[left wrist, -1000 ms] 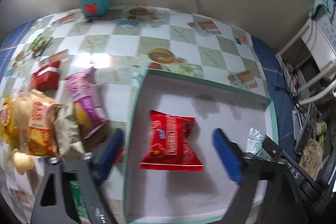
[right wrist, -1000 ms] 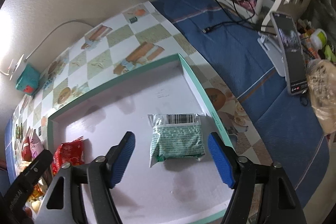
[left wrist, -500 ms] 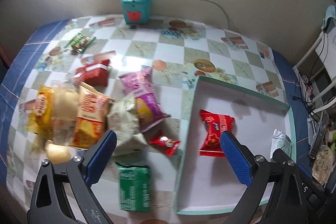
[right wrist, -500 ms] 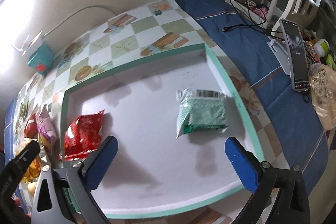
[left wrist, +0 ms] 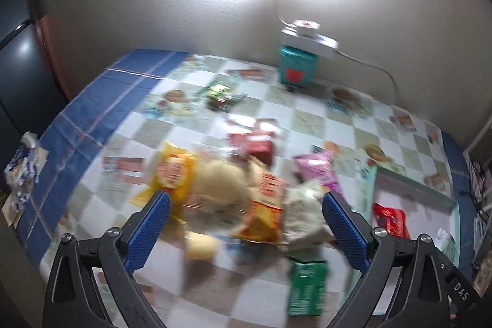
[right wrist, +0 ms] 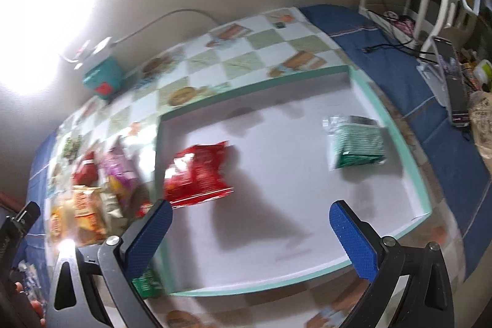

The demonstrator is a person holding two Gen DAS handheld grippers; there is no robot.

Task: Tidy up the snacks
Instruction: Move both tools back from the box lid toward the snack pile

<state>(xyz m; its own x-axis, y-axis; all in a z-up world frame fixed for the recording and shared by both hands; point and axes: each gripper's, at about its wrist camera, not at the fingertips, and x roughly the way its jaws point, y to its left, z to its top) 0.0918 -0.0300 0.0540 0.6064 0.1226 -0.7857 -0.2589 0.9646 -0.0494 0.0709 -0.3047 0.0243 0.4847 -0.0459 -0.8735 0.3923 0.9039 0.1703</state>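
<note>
Swung away from the tray (right wrist: 396, 125) since a second ago, my left gripper (left wrist: 246, 223) now hangs spread and empty over the snack pile (left wrist: 246, 189), while my right gripper (right wrist: 250, 232), also spread, hovers over the red packet (right wrist: 198, 172) and green packet (right wrist: 356, 143) already boxed. With these bags overlapping and crinkly, I risk pinching two at once or dragging neighbours off the table (left wrist: 123, 100).

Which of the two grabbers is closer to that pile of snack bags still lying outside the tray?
The left. The left gripper hangs open directly over the snack pile. The right gripper hangs open over the tray, with the pile off to its left.
</note>
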